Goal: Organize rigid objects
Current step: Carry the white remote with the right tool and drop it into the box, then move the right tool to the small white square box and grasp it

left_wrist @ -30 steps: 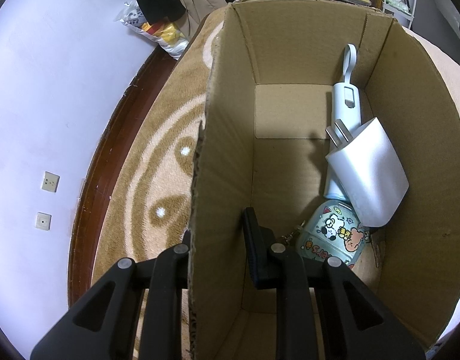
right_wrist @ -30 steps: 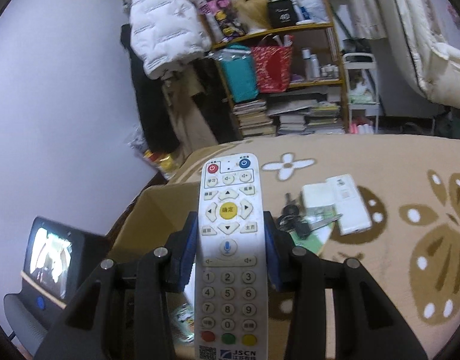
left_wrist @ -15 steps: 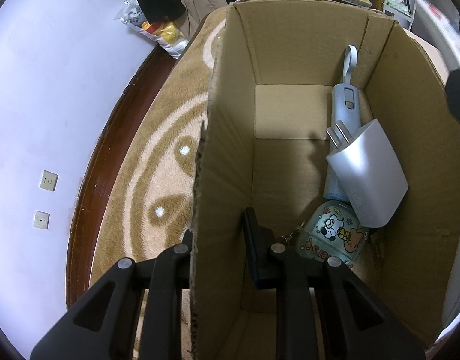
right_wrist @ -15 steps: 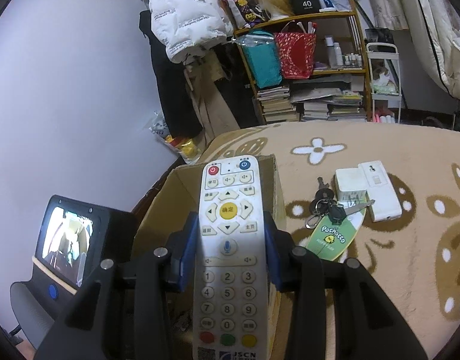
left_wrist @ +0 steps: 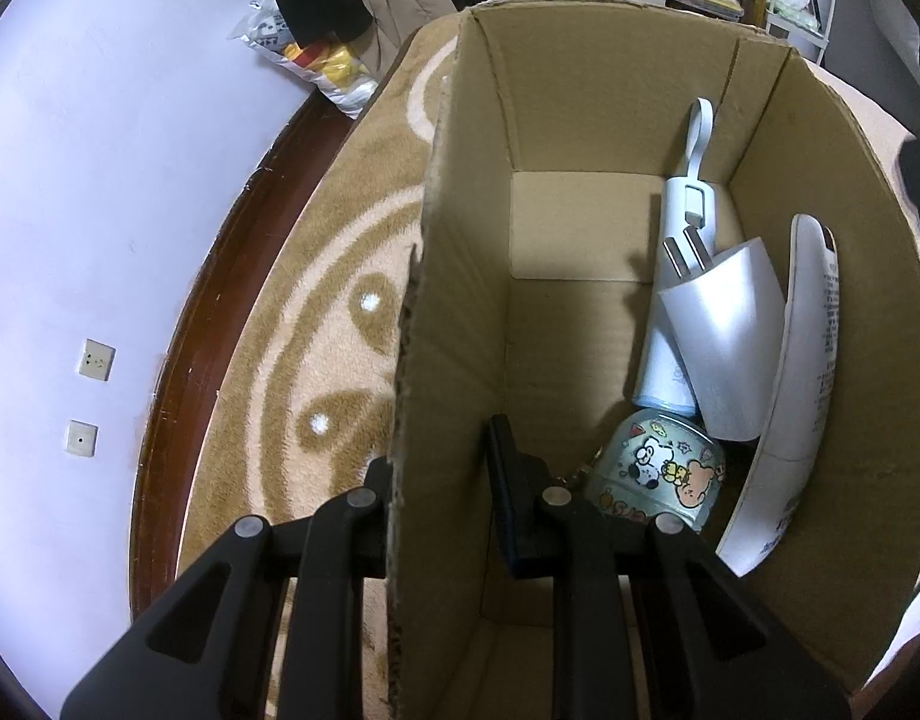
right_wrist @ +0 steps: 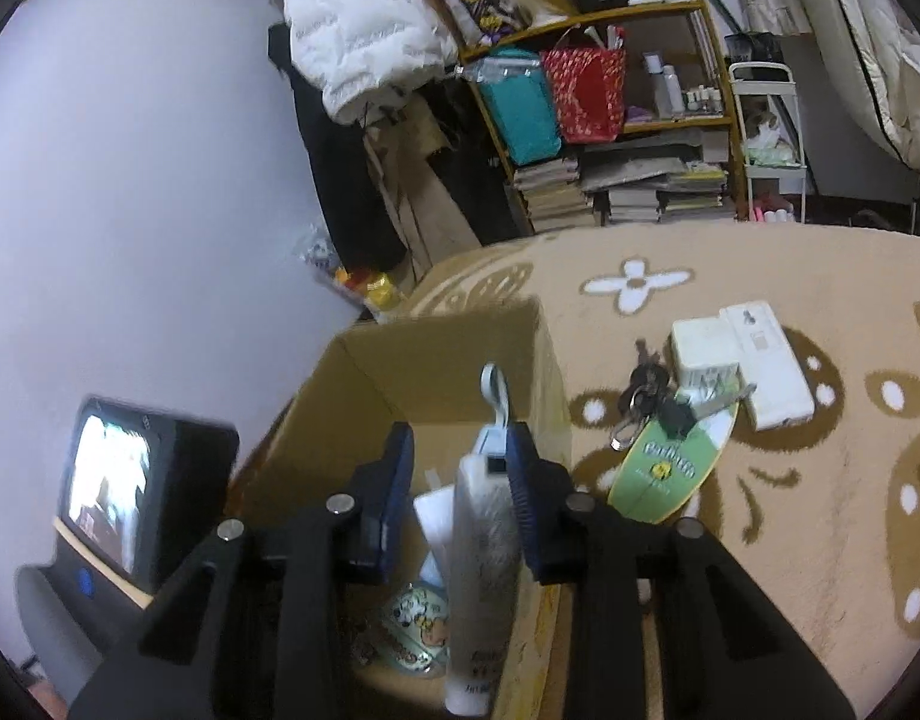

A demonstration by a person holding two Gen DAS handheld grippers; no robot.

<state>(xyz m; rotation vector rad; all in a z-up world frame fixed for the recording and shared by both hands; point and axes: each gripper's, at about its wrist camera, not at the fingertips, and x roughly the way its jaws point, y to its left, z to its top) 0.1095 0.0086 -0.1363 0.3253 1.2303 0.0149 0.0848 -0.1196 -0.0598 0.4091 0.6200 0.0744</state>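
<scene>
A cardboard box (left_wrist: pixel 580 138) stands on the patterned rug. My left gripper (left_wrist: pixel 442 480) is shut on the box's left wall, one finger outside, one inside. Inside lie a white remote (left_wrist: pixel 802 372) on its edge against the right wall, a white plug adapter (left_wrist: pixel 730 330), a pale blue handheld device (left_wrist: pixel 682 252) and a cartoon-printed case (left_wrist: pixel 658 474). My right gripper (right_wrist: pixel 460 474) is open above the box (right_wrist: pixel 436 360); the remote (right_wrist: pixel 481 570) lies loose below it, between the fingers.
On the rug right of the box lie keys (right_wrist: pixel 646 396), a green oval tag (right_wrist: pixel 670 468), a white charger block (right_wrist: pixel 700 354) and a white flat device (right_wrist: pixel 772 366). A small screen (right_wrist: pixel 118 480) stands at the left. Shelves (right_wrist: pixel 610 120) stand behind.
My right gripper moved over the box, opened and let go of the remote, which now lies on edge inside the box. My left gripper has not moved.
</scene>
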